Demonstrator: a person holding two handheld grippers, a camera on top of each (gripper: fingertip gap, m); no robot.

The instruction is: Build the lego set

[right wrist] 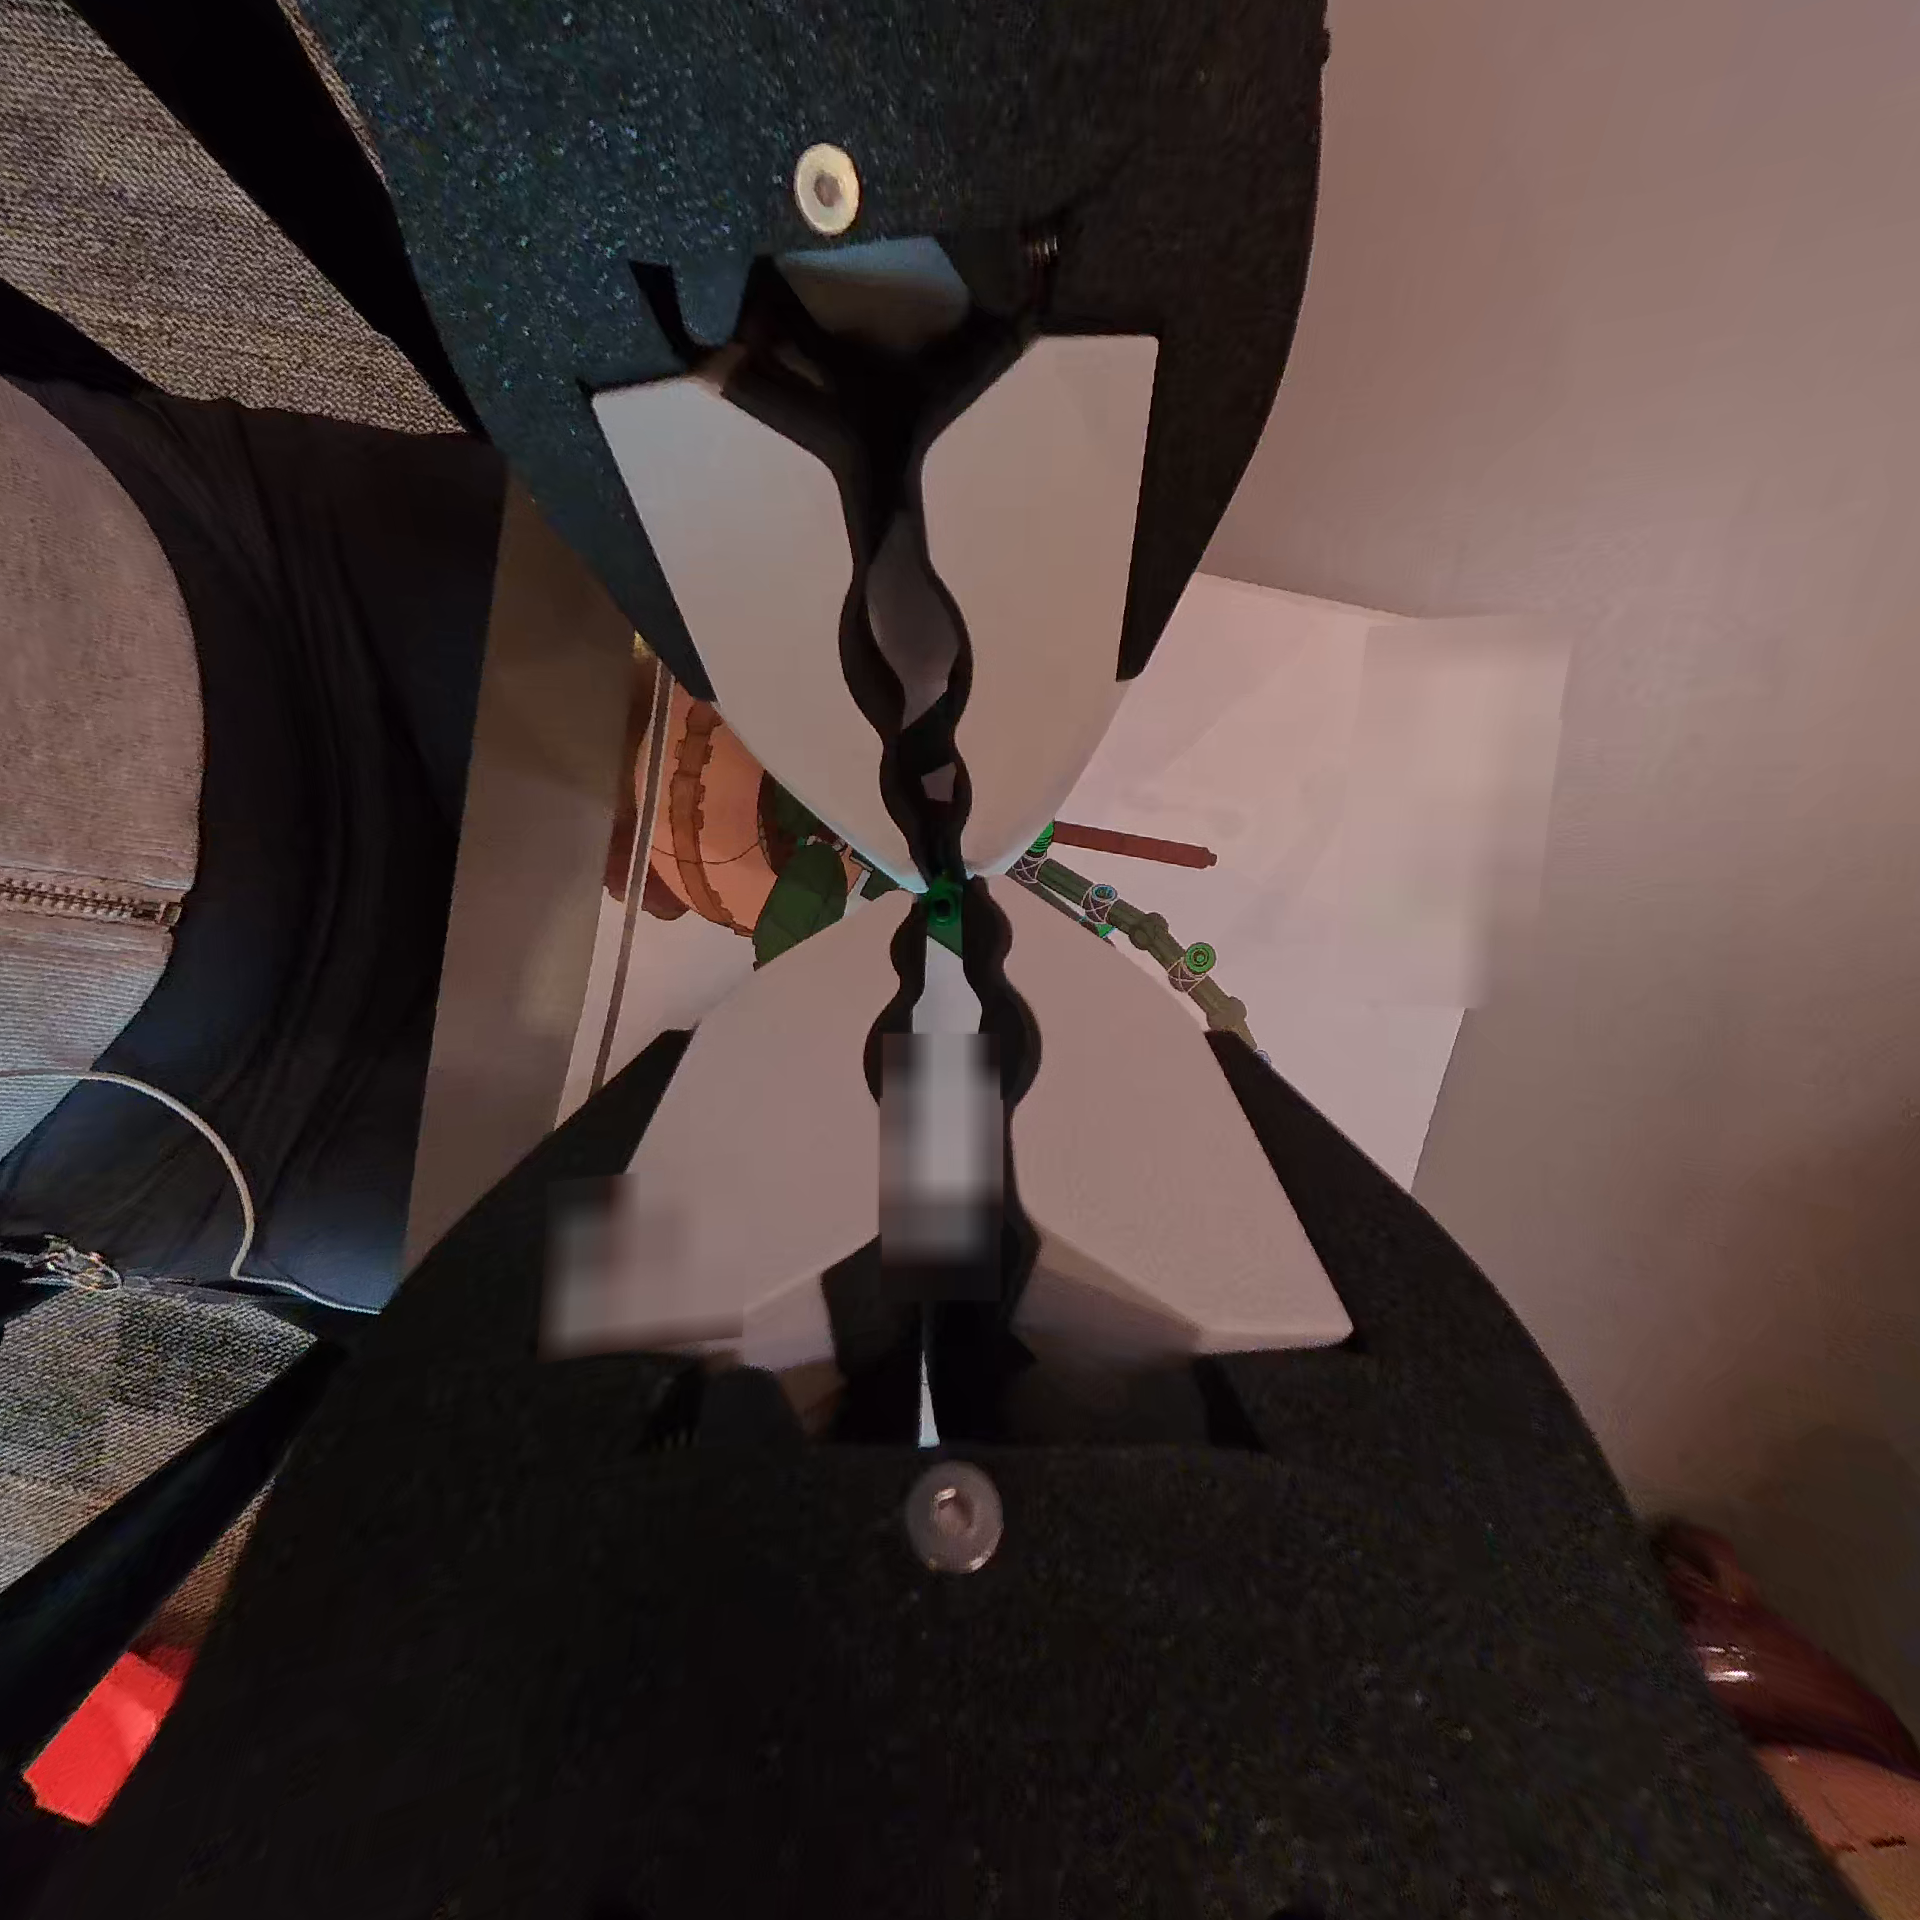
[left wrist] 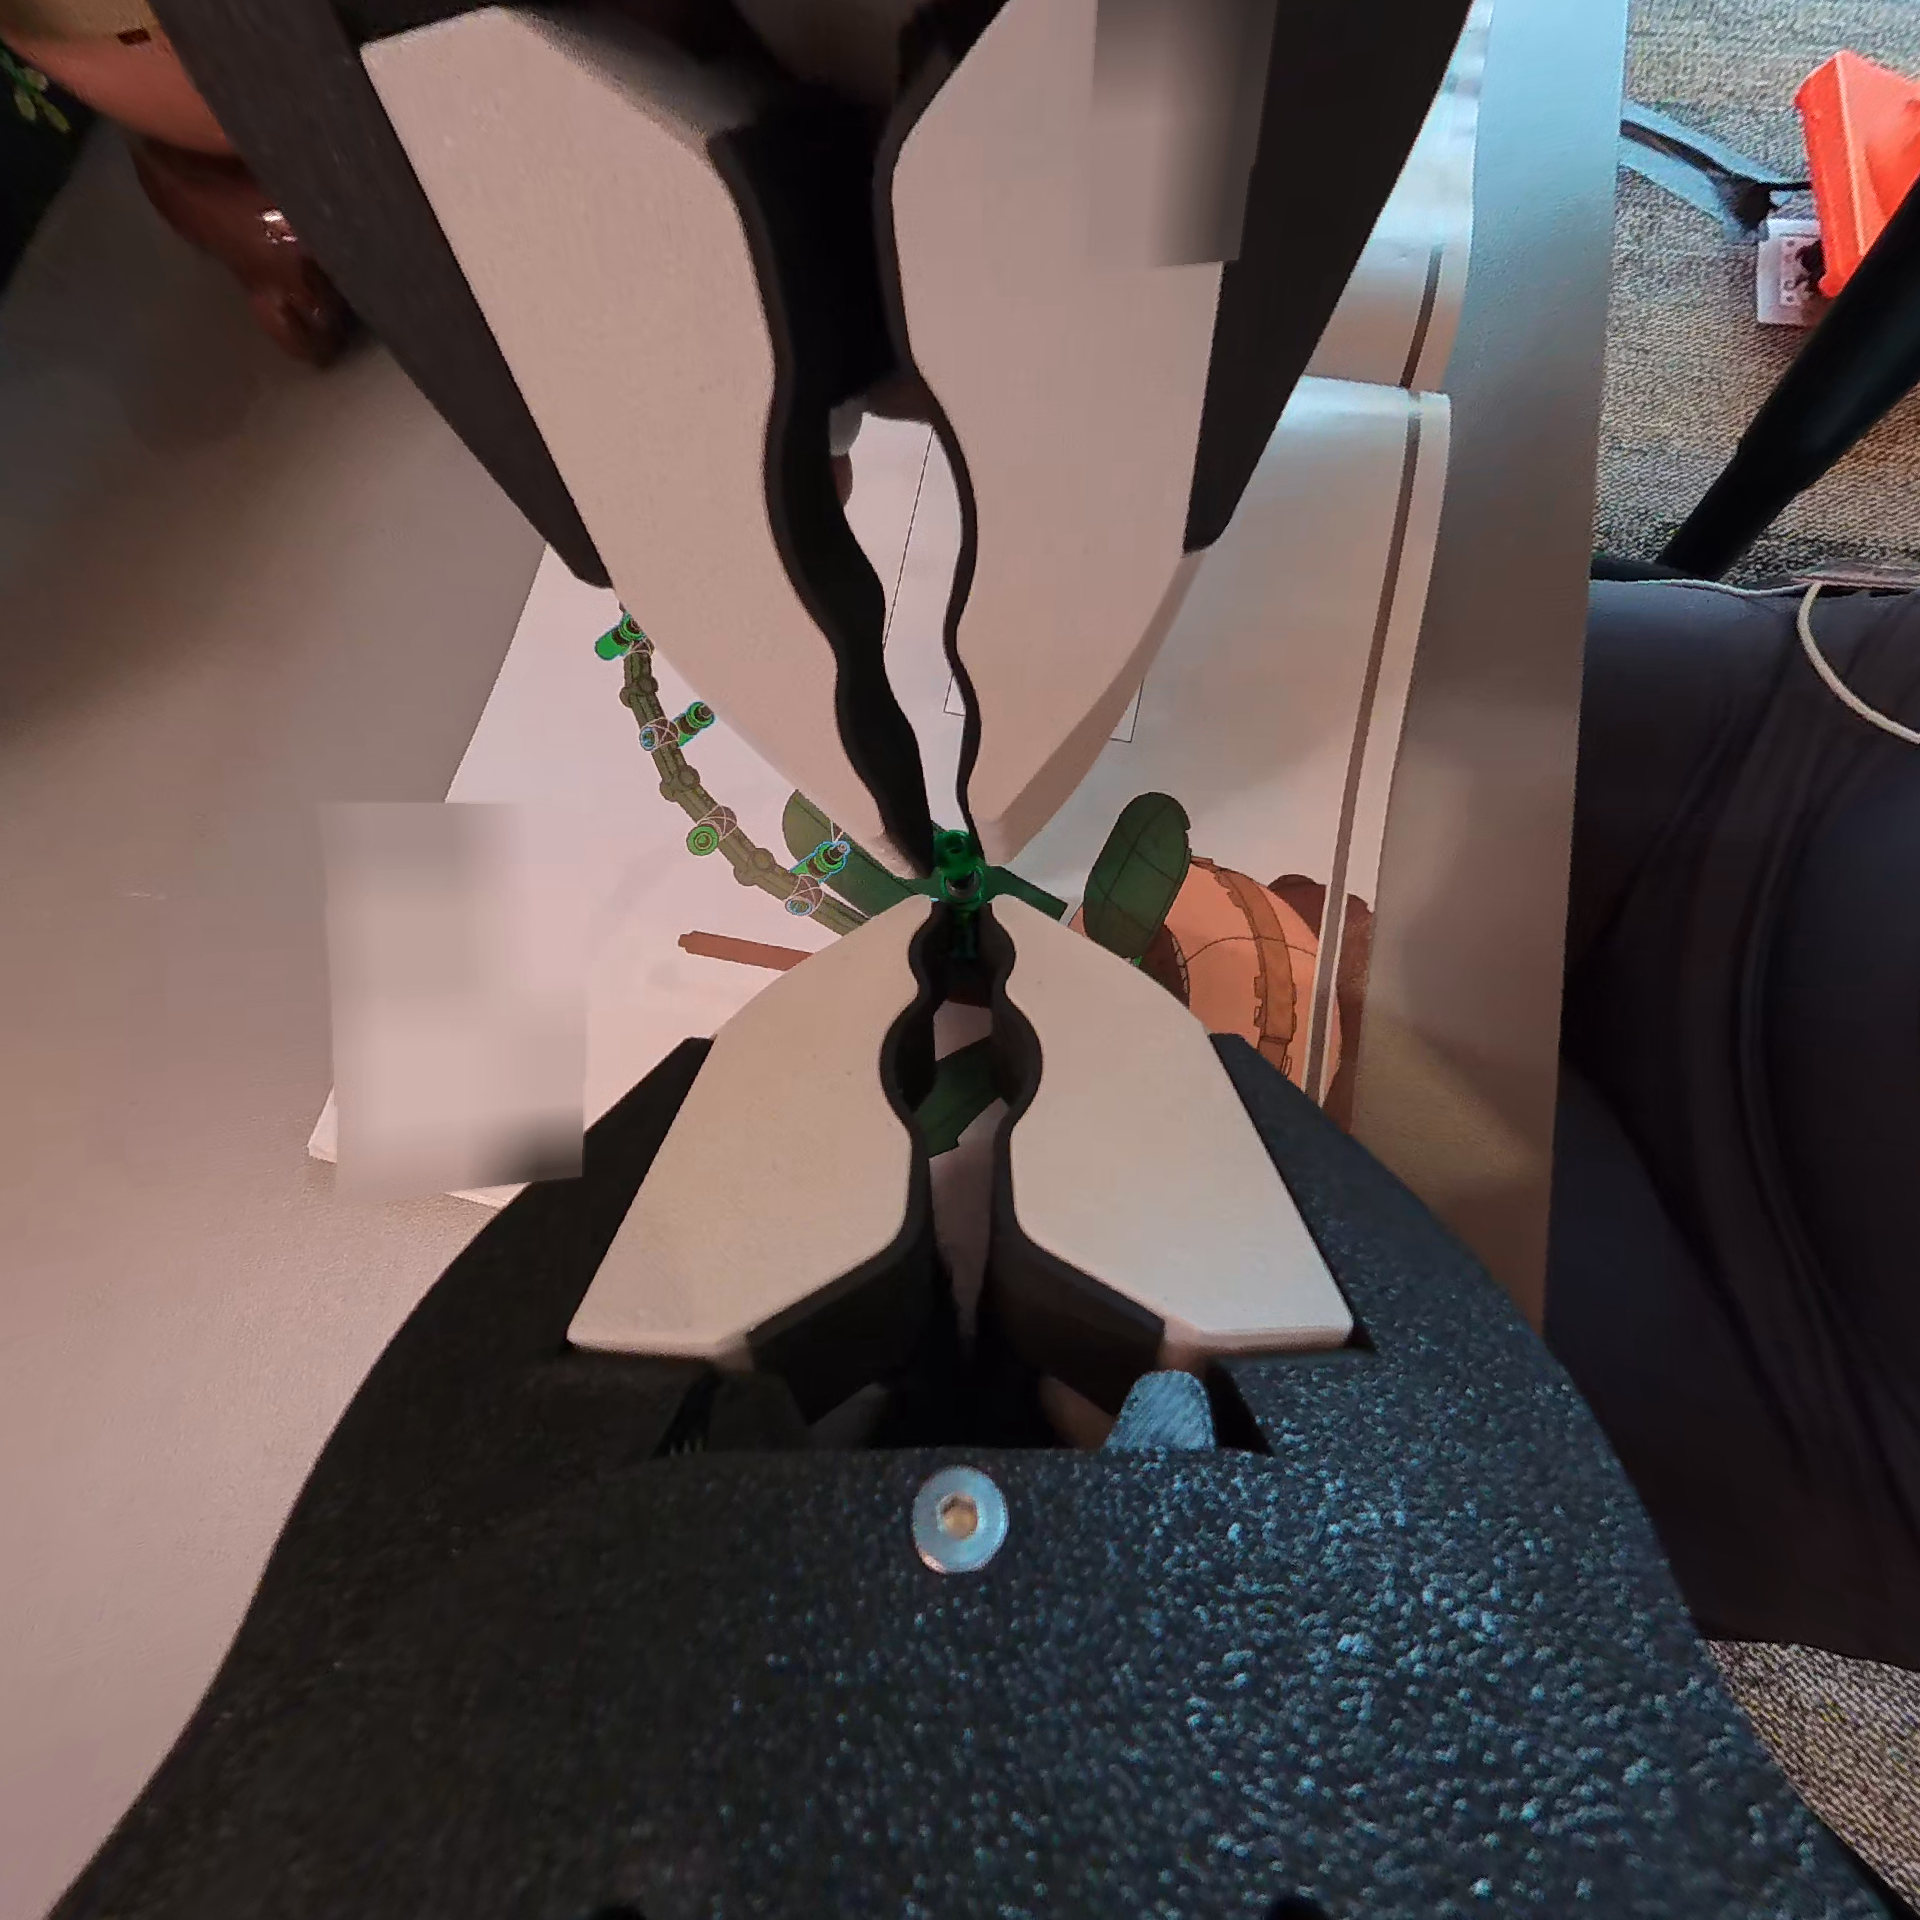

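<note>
Here, in the left wrist view, the left gripper [left wrist: 958, 902] pinches a tiny green piece [left wrist: 954, 854] with its tips. The right gripper [left wrist: 940, 831] comes from across and pinches the same piece. Both hang over a picture booklet [left wrist: 727, 810] near the table's [left wrist: 208, 623] right edge.

In the right wrist view, the right gripper [right wrist: 943, 902] squeezes the green piece [right wrist: 941, 902] at its tips, nose to nose with the left gripper [right wrist: 940, 871], above the booklet [right wrist: 1299, 810].

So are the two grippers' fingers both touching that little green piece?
Touching. In the left wrist view, both grippers' fingertips close onto the small green piece from opposite sides; the right wrist view agrees.
</note>
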